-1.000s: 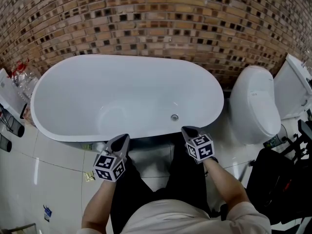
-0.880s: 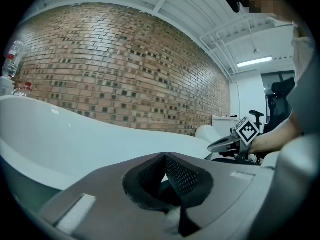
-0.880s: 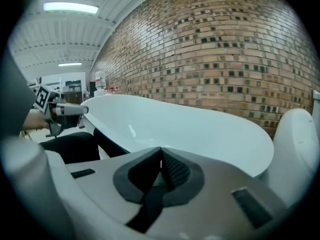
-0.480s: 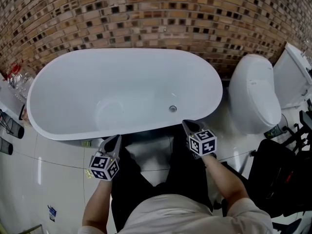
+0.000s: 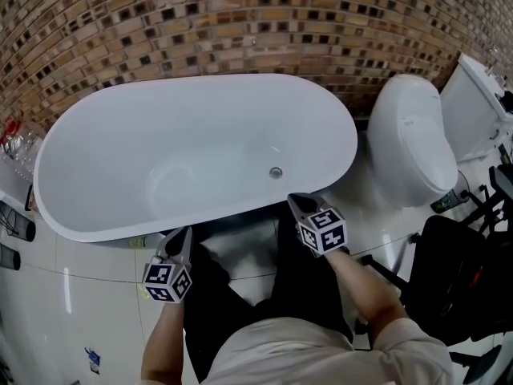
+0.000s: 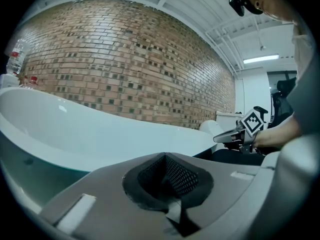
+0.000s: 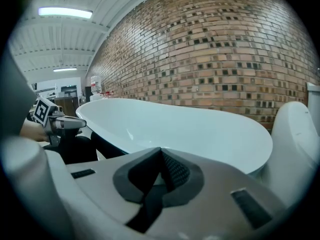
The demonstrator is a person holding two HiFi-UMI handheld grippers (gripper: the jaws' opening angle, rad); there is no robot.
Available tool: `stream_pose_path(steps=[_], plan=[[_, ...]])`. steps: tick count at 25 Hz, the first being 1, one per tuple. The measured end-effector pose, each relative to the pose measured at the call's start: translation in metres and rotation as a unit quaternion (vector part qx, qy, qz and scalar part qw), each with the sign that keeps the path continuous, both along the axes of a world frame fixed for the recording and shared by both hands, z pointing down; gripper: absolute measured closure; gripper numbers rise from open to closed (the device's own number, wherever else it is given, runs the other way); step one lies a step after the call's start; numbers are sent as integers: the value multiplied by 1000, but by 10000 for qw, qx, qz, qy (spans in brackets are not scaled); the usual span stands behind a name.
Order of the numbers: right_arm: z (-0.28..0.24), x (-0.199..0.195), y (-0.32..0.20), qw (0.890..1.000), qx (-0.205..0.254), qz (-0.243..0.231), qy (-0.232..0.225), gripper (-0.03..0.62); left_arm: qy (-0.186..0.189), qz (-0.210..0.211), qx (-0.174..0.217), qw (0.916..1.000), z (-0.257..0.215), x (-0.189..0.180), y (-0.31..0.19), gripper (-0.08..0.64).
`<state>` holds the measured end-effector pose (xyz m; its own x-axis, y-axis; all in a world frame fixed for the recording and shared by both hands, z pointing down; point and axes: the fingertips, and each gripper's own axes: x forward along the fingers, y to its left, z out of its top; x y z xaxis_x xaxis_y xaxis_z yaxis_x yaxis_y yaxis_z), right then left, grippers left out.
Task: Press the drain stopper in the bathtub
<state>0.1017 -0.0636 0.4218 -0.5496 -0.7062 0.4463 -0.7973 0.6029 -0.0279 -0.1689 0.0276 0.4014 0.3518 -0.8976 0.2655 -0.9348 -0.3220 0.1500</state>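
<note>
Since a second ago the head camera has swung, so that the bathtub (image 5: 200, 83) sits higher and further left in view, while both grippers stay outside its near rim. Ahead of both grippers the tub lies with its long axis running left to right, with a brick wall (image 5: 240, 22) behind it and a toilet (image 5: 409, 143) just beyond its right end, to the right of my right gripper (image 5: 298, 204). That gripper hangs at the near rim, jaws pressed together with nothing between them. My left gripper (image 5: 178, 243) hangs just short of the same rim, likewise closed on nothing. The drain stopper (image 5: 276, 172) is a small round disc low on the tub's inner slope. It lies ahead of the right gripper and slightly to its left, and ahead of the left gripper but well off to its right. I judge the right gripper the nearer. Only the near rim stands between it and the stopper, and the basin itself looks bare.
</note>
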Motion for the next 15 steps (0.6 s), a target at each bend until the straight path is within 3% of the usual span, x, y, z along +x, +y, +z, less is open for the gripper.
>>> stream_pose_path(steps=[15], plan=[[7,-2,-1,9996,-66,-82,266,577,-60,8,-53,10000,3,3,-2,554]])
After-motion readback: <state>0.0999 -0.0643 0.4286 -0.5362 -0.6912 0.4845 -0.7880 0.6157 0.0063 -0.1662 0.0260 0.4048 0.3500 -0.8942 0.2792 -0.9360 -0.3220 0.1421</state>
